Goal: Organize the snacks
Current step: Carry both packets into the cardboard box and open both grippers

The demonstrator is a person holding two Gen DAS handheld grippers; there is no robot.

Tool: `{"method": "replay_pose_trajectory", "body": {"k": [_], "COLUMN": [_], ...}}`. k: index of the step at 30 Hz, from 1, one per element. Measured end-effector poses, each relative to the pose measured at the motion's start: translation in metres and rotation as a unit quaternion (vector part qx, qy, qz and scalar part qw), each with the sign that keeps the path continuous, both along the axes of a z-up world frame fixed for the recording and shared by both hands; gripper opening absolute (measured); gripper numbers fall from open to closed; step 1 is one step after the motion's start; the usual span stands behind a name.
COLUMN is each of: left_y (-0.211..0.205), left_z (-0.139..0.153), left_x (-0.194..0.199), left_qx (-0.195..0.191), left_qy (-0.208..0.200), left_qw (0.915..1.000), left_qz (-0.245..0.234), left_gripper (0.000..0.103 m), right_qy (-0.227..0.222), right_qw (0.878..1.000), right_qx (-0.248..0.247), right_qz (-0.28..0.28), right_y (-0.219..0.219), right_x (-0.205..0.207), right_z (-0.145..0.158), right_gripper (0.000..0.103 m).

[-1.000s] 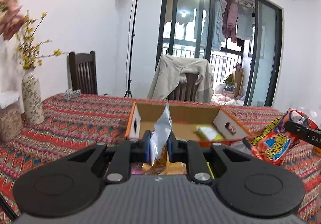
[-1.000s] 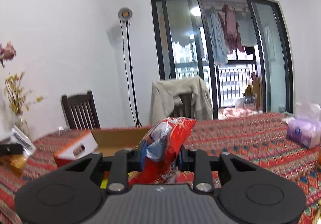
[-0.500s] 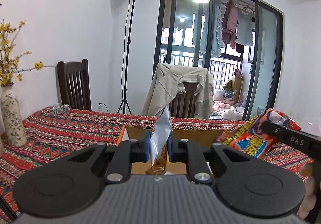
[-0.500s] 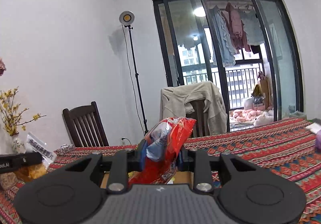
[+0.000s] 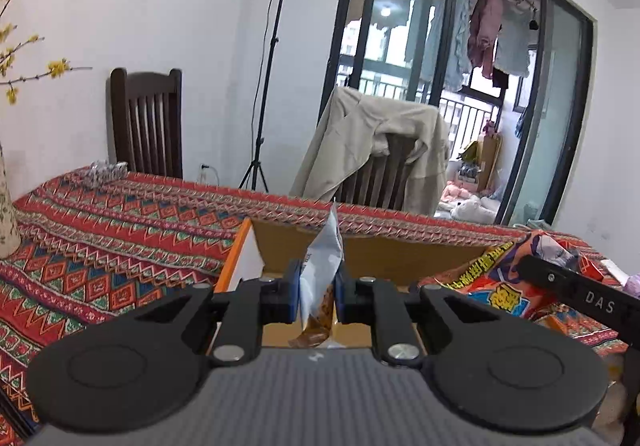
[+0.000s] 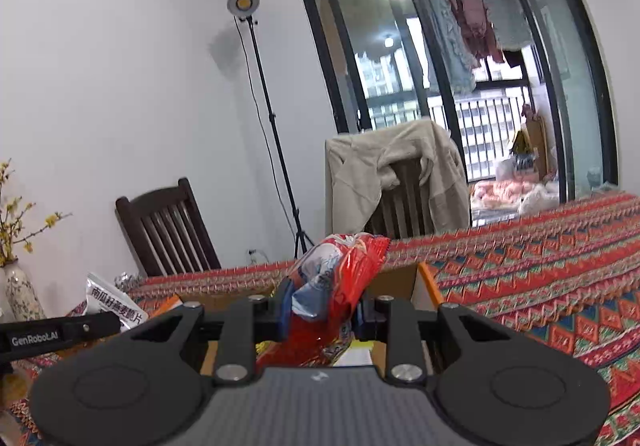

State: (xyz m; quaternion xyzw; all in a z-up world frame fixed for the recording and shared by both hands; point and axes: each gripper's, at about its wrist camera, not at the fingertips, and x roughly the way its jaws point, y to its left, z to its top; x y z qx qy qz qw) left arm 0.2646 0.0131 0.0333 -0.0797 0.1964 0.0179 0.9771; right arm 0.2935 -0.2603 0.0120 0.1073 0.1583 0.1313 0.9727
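My left gripper [image 5: 317,296] is shut on a silver and brown snack packet [image 5: 322,266], held upright over the near part of an open cardboard box with orange sides [image 5: 240,258]. My right gripper [image 6: 322,312] is shut on a red snack bag [image 6: 340,286], above the same box [image 6: 426,282]. In the left wrist view the red bag [image 5: 496,286] and the right gripper's black arm show at the right edge. In the right wrist view the silver packet [image 6: 116,306] with printed text shows at the left, behind the left gripper's black arm.
A red patterned tablecloth [image 5: 120,238] covers the table. Behind it stand a dark wooden chair [image 5: 146,122], a chair draped with a beige jacket [image 5: 376,150] and a lamp stand [image 5: 268,86]. A patterned vase [image 6: 22,294] with yellow flowers is at the left.
Both grippers have moved forward toward the box with their packets still held. The box now lies right beneath them, and the vase has slid out to the left edge.
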Motion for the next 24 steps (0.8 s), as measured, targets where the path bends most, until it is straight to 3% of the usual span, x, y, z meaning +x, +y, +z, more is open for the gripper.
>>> {"method": "replay_pose_trajectory", "body": {"k": [5,6,8,9,10,11,12,13,19,24], "left_y": [0.003,0.004,0.005,0.006,0.006,0.006,0.008,0.009,0.013,0.014], "left_z": [-0.013,-0.015,-0.017,-0.017,-0.016,-0.015,-0.014,-0.013,-0.018,-0.015], "left_x": [0.008,0.008,0.006,0.004,0.001,-0.002,-0.006,-0.007,-0.002,-0.006], "left_qx": [-0.002,-0.007,-0.007,-0.004,-0.002,-0.003,-0.007,-0.009,-0.019,-0.016], "left_qy": [0.02,0.024,0.025,0.018,0.012,0.006,-0.001,0.0,0.023,0.016], "left_qw": [0.9998,0.9996,0.9996,0.9998,0.9999,0.9999,0.9997,0.9997,0.9991,0.9991], "left_qz": [-0.007,-0.013,-0.009,-0.003,0.006,0.015,0.023,0.022,0.031,0.037], "left_gripper": [0.018,0.024,0.048,0.069,0.097,0.103,0.103,0.103,0.103,0.103], "right_qy": [0.02,0.022,0.035,0.042,0.045,0.046,0.042,0.037,0.032,0.031], "right_qw": [1.0,0.999,0.999,0.999,0.999,0.999,0.999,0.999,0.999,0.998], "right_qx": [-0.016,-0.02,-0.023,-0.021,-0.021,-0.024,-0.027,-0.026,-0.029,-0.042], "right_qz": [-0.01,-0.011,-0.007,-0.008,-0.009,-0.012,-0.012,-0.013,-0.017,-0.018], "right_y": [0.001,0.002,0.002,0.0,-0.001,-0.002,-0.003,-0.004,-0.008,-0.004], "right_x": [0.003,0.001,0.001,0.001,0.0,0.0,-0.002,-0.003,-0.008,-0.008], "right_z": [-0.009,-0.011,-0.016,-0.017,-0.019,-0.019,-0.018,-0.017,-0.015,-0.015], "right_gripper": [0.028,0.028,0.033,0.042,0.051,0.07,0.09,0.103,0.103,0.103]}}
